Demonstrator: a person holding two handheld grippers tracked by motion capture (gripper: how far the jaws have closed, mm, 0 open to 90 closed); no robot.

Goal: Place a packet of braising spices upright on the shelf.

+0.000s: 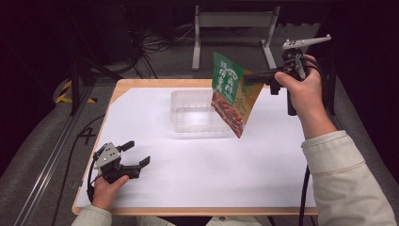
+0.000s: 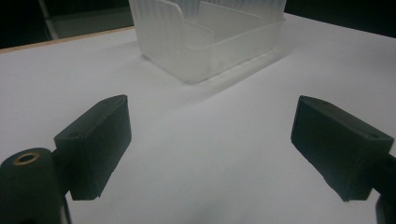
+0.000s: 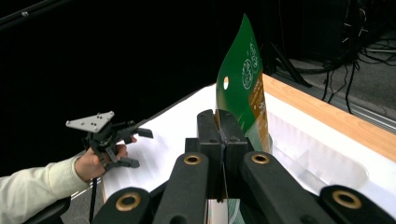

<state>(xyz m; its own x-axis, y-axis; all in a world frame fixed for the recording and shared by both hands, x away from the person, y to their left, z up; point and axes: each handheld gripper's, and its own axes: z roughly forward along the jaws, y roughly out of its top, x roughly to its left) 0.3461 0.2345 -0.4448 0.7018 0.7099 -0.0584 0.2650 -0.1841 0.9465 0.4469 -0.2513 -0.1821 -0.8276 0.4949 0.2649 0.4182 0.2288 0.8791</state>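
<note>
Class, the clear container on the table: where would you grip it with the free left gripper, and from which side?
Grip the clear container's near wall, coming down from above: it sits upright and open-topped, so the thin rim fits between the left gripper's open fingers.

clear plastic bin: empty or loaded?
Empty. The clear plastic bin shows a bare floor; the green snack pouch hangs above it, clamped in the right gripper.

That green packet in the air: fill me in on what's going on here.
A person works at the table with a gripper in each hand. The right gripper is shut on the edge of a green snack packet, holding it up in the air over the clear plastic container at the far middle of the table. The left gripper rests low near the front left corner, jaws open and holding nothing.
</note>
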